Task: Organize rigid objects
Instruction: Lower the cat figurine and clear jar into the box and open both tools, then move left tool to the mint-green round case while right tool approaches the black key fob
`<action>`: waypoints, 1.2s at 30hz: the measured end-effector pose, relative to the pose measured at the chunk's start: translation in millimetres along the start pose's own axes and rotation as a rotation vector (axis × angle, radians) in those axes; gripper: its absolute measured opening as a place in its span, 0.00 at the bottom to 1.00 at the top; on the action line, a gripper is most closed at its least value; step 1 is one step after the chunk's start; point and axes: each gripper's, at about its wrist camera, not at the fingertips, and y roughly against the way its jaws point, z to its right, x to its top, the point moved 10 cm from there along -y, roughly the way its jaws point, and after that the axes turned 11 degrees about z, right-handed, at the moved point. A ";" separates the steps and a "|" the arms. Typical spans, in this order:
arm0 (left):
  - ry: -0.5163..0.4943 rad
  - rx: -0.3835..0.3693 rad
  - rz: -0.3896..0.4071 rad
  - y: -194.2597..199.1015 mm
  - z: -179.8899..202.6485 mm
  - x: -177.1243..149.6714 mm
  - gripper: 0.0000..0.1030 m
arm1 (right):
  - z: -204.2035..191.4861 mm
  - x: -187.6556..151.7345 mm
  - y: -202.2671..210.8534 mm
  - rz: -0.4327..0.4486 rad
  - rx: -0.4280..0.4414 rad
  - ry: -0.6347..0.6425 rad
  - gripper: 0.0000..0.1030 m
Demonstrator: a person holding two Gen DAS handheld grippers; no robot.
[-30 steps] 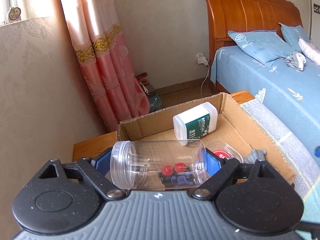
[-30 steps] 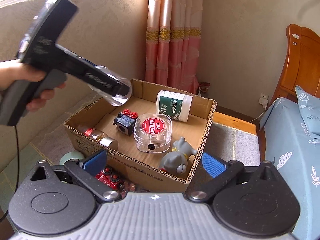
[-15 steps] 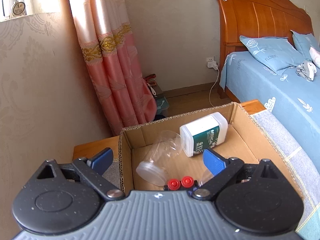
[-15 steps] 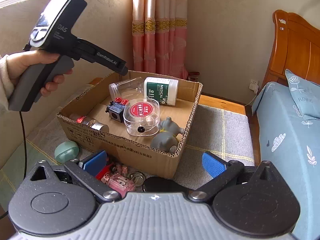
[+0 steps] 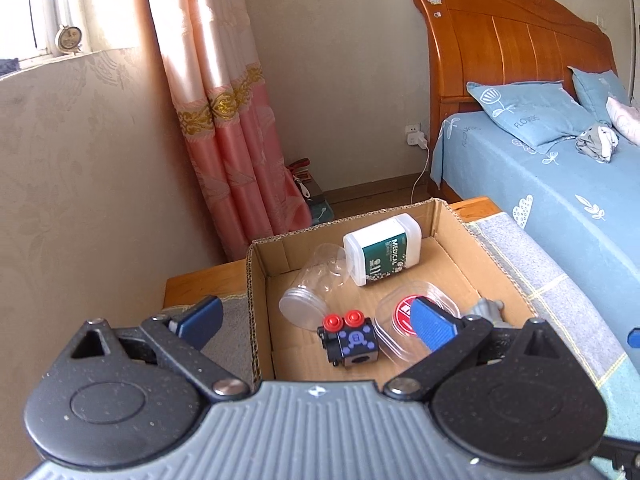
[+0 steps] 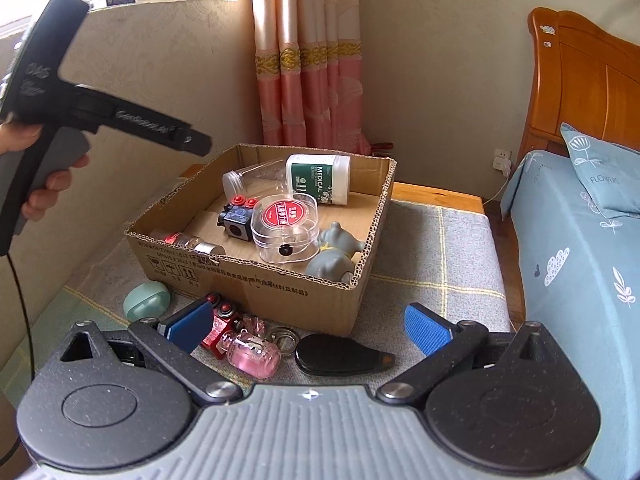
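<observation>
Corrugated cardboard box (image 6: 256,280) holds clear ribbed jar (image 5: 310,294); left tool (image 5: 316,318) opening, empty; right tool (image 6: 308,326) wide, empty.

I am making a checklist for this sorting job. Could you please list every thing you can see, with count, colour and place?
cardboard box: 1, brown, on grey blanket
clear jar: 1, transparent, lying in box, far side
medical bottle: 1, white and green, lying in box beside jar
cube toy: 1, black, red buttons, in box
clear case: 1, red label, in box
grey figurine: 1, box near corner
spice bottle: 1, red contents, box left side
green case: 1, outside box
pink bottle: 1, outside box
black oval item: 1, outside box
left tool: jaws opening, empty
right tool: open, empty
hand: holds left tool
</observation>
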 end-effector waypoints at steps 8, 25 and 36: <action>0.022 0.005 0.015 43.6 6.9 -26.5 0.99 | 9.9 -15.4 15.4 0.006 -0.058 -0.015 1.00; 0.152 0.041 -0.137 22.2 11.6 -170.1 0.99 | 33.8 -101.7 -7.9 -0.169 -0.157 -0.067 1.00; 0.247 0.101 -0.165 -0.4 -9.2 -199.0 0.99 | 29.0 -119.8 -25.9 -0.216 -0.157 -0.014 1.00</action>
